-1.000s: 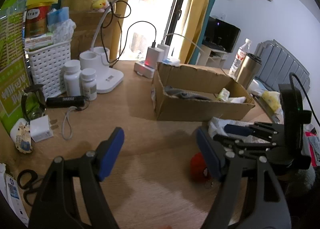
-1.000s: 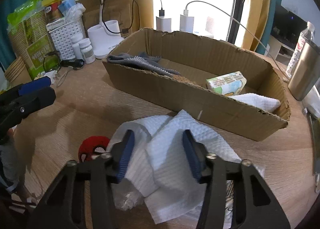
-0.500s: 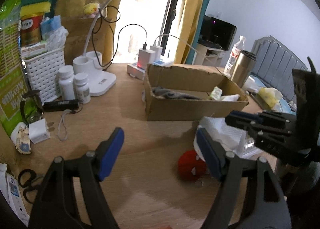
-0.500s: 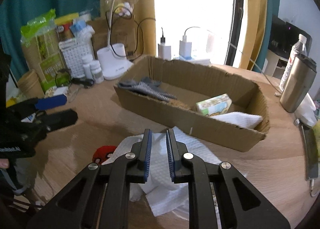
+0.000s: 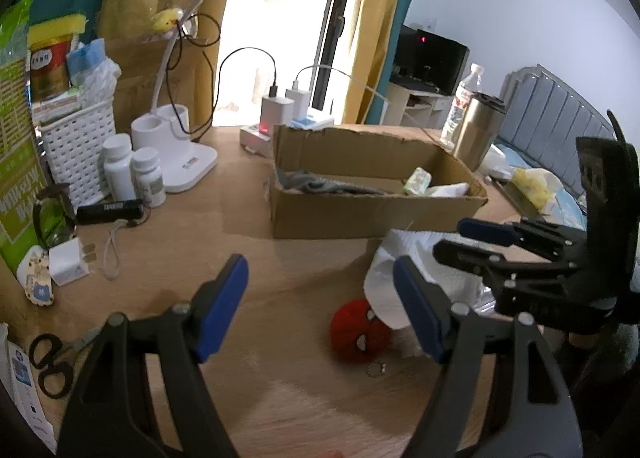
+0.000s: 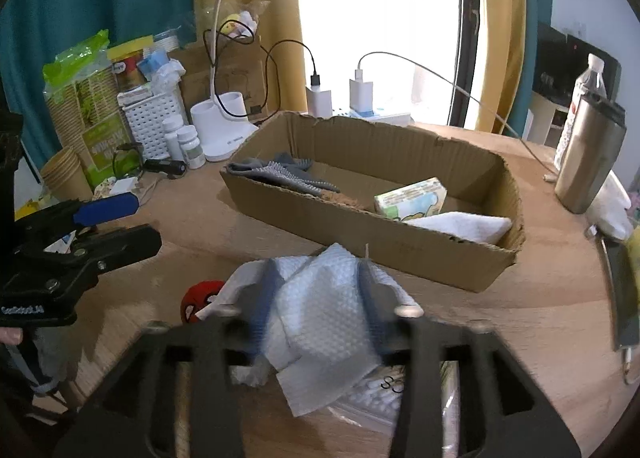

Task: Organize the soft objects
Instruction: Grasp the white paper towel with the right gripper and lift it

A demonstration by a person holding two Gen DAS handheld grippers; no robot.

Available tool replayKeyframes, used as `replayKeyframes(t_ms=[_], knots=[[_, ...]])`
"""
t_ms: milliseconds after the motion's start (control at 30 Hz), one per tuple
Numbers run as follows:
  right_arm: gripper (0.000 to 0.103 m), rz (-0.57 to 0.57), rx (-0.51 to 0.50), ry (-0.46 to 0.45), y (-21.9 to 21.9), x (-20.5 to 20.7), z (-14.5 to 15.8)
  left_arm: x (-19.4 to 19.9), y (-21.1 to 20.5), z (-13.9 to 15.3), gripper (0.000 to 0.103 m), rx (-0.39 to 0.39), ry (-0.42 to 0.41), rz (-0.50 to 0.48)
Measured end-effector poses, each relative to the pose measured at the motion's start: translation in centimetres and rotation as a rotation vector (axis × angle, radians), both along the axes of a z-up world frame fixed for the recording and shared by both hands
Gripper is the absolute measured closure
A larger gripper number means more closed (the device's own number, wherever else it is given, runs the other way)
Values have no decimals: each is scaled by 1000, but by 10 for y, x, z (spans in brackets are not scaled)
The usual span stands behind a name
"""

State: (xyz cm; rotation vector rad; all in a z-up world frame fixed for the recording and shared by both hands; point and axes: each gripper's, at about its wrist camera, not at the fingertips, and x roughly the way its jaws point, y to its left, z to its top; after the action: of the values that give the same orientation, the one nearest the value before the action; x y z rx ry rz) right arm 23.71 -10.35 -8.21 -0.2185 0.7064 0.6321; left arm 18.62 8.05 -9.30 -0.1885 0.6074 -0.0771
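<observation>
Right wrist view shows the right gripper (image 6: pixel 316 314) low in the frame, its blurred blue-padded fingers spread apart around a white waffle cloth (image 6: pixel 320 298) that bulges between them; whether the pads press it I cannot tell. Behind the cloth, mid-frame, sits the cardboard box (image 6: pixel 360 218) holding a grey glove (image 6: pixel 280 174), a small carton (image 6: pixel 412 200) and a folded white towel (image 6: pixel 464 226). A red ball (image 6: pixel 198 300) peeks out at the cloth's left edge. Left wrist view has the left gripper (image 5: pixel 320 298) level over the wooden table (image 5: pixel 240 226), fingers wide apart and holding nothing.
</observation>
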Motion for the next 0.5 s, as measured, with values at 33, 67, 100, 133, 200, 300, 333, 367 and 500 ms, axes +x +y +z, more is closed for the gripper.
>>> replayKeyframes(t_ms=[33, 67, 100, 133, 200, 300, 333, 367, 500], knots=[[51, 1, 3, 5, 1, 1, -2, 0, 0, -1, 27, -1, 4, 2], [50, 7, 2, 12, 3, 2, -4, 1, 0, -2, 27, -2, 9, 3], [47, 7, -4, 14, 4, 4, -5, 2, 1, -4, 27, -3, 11, 5], [46, 4, -10, 14, 6, 6, -7, 3, 2, -4, 27, -5, 13, 5], [41, -6, -22, 30, 9, 13, -13, 6, 5, -6, 27, -6, 16, 7], [40, -22, -33, 52, 12, 22, -21, 10, 10, -10, 27, -12, 23, 11], [40, -23, -37, 61, 13, 24, -23, 11, 11, -11, 27, -14, 26, 12], [40, -23, -44, 71, 15, 27, -27, 13, 12, -13, 27, -16, 30, 12], [41, 1, -62, 101, 22, 32, -39, 18, 15, -18, 27, -27, 41, 7]])
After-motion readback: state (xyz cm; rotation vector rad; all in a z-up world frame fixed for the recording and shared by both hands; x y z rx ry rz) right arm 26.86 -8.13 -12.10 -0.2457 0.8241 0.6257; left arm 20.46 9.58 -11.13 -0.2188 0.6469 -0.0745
